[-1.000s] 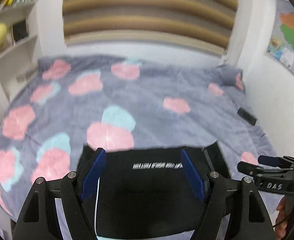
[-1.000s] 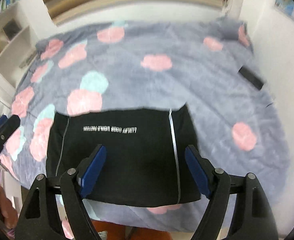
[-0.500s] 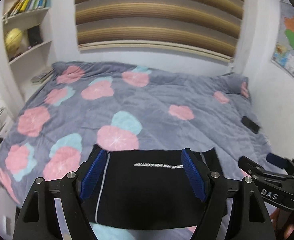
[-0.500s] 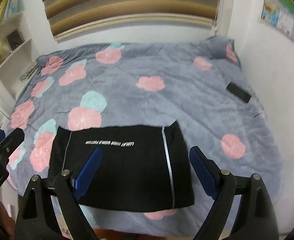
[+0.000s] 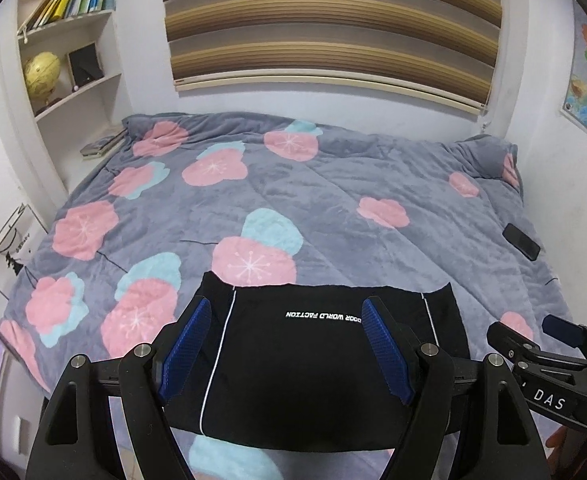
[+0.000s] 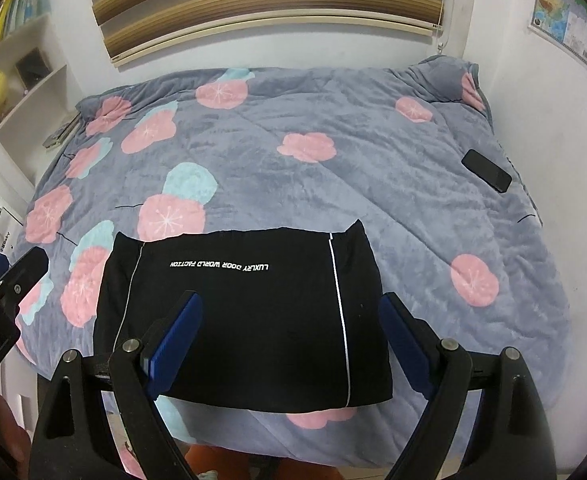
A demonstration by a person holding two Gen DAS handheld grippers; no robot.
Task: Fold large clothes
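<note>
I see the black folded garment with thin white piping and a white line of lettering [image 6: 241, 316] lying flat as a neat rectangle on the grey plush bedspread with pink and teal blossoms [image 6: 333, 184], close to the near edge of the bed. It sits there, I judge, because that edge is within easy reach of both tools. My left gripper [image 5: 285, 344] hangs above the cloth with its blue-padded jaws spread wide and nothing between them. My right gripper [image 6: 289, 340] is likewise spread apart and empty, raised over the garment's near half. Neither touches the fabric, so I read the fold as finished or very nearly so: the sides look tucked in and the edges lie fairly straight. A black slab-shaped phone [image 6: 487, 176] rests well apart, towards the far right side of the bed, out of the working area. White wall shelves with a yellow globe [image 5: 41, 74] stand to the left, away from everything I handle.
</note>
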